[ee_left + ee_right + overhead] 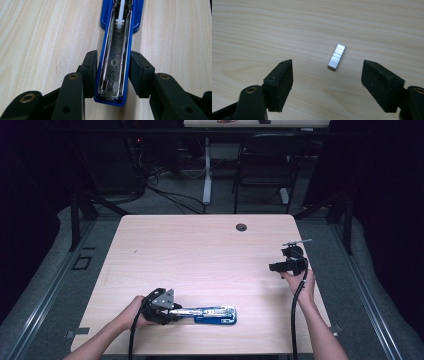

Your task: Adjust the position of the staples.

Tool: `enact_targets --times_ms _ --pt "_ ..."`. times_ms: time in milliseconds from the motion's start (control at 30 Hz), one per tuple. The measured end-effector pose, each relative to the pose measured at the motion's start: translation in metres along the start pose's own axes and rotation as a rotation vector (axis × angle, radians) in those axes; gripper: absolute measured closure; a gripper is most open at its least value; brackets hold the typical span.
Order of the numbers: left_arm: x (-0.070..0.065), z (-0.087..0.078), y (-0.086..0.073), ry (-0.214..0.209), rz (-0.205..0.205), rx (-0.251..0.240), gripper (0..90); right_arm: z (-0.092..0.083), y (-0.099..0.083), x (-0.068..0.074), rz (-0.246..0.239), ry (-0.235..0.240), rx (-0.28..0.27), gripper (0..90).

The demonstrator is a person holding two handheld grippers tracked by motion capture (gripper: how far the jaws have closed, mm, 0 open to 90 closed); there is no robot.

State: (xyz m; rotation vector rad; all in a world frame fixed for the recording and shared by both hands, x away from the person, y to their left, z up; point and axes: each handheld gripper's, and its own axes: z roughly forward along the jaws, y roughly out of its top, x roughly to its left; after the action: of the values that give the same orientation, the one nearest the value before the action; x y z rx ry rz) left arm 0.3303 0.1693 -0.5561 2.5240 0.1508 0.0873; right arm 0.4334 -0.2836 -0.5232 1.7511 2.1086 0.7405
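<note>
Stapler, blue, lying on the pale wooden table near the front edge, left of centre in the high view. Its top is swung open, so the bright metal staple channel faces up, with a white plastic pusher showing farther along it. The left hand-held gripper is clamped on the rear end of the stapler: in the left gripper view its two black pads press against the blue sides, one on each flank, and the blue base runs away from the camera along the table. The person's left hand holds this hand-held gripper low over the table, with its cable trailing back toward the front edge.

Staple strip, a short silver block of staples, lies flat on the bare table by itself, well apart from the stapler. In the right gripper view it sits ahead of the right hand-held gripper, slightly right of the midline between the two black jaws, which stand wide apart and touch nothing. In the high view the right hand-held gripper is near the right edge of the table, held by the person's right hand. A round grommet hole marks the far side of the table; a dark chair stands on the floor beyond it.
</note>
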Motion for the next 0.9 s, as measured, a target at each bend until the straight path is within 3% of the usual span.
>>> enact_targets --times_ms 133,233,567,633,900 --pt "-0.001 0.0 0.0 0.007 -0.002 -0.004 60.5 0.01 0.003 -0.007 0.008 -0.017 0.016 44.5" --pt "0.0 0.001 0.0 0.002 -0.006 -0.001 60.5 0.019 0.005 -0.009 0.024 -0.02 0.021 50.5" --pt "-0.001 0.0 -0.001 0.009 -0.002 -0.004 60.6 0.035 0.01 -0.008 0.039 -0.053 0.022 57.2" --pt "-0.002 0.0 -0.001 0.01 -0.004 -0.006 60.7 0.038 0.009 -0.008 0.057 -0.038 0.011 59.0" --pt "-0.002 0.0 -0.002 0.005 -0.009 -0.008 60.8 0.044 0.008 -0.006 0.021 -0.071 0.038 67.8"
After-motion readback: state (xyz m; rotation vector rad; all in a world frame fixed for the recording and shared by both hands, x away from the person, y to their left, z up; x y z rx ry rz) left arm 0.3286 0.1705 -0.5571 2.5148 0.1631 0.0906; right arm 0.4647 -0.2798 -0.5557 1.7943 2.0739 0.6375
